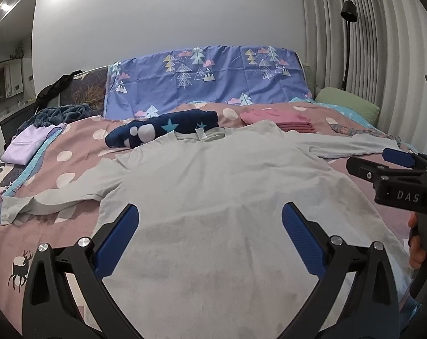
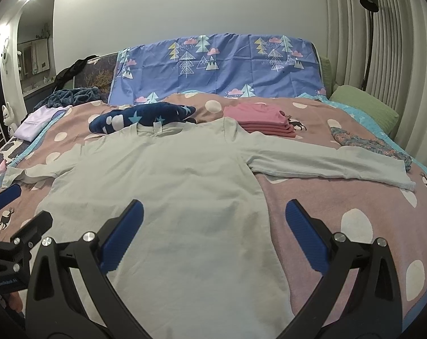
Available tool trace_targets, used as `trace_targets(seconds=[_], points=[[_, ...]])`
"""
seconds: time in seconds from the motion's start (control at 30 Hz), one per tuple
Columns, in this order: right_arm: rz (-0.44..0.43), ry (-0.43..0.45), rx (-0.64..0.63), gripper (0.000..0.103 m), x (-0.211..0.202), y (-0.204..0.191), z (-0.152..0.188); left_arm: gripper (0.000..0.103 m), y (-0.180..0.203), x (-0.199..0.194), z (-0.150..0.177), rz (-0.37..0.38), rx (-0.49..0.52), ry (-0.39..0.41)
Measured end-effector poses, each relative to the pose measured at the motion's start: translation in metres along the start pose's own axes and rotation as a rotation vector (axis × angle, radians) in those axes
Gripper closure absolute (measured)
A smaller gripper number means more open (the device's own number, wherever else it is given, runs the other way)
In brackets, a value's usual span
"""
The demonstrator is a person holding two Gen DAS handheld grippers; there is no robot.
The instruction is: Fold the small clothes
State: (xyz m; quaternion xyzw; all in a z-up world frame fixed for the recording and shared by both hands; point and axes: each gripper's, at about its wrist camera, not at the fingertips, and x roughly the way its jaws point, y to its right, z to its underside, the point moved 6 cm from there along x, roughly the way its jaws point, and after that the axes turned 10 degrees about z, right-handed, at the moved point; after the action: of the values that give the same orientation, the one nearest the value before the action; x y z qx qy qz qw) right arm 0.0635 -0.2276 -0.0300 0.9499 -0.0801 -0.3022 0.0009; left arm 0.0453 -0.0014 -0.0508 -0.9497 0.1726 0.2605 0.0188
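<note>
At the far left of the left wrist view, a folded lilac garment lies near the edge of the pink bedspread with white dots. Right of it, towards the centre, a dark navy plush cloth with white spots and teal stars sits just behind the collar of the pale grey long-sleeved shirt. The shirt is spread flat, front up, filling the middle of the frame, both sleeves stretched out sideways. Across the lower part of the frame the left gripper hovers over the shirt's lower body, its blue-padded jaws spread wide and holding nothing. Behind the shirt's right shoulder lies a stack of folded pink clothes. At the right edge the right gripper comes in sideways.

In the right wrist view, the shirt's right sleeve runs out to the right across the bedspread. The right gripper's jaws are also wide apart and empty, one pad over the shirt's body, the other over the bedspread beside its hem edge. A green pillow rests at the upper right.
</note>
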Motion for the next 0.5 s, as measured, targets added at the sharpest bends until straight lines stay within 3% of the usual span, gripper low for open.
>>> trace_targets(seconds=[0.5], points=[[0.028,-0.005,-0.032,0.002,0.0037,-0.0059,0.0006,0.002,-0.0013,0.0027,0.0038,0.04,-0.023,-0.008]])
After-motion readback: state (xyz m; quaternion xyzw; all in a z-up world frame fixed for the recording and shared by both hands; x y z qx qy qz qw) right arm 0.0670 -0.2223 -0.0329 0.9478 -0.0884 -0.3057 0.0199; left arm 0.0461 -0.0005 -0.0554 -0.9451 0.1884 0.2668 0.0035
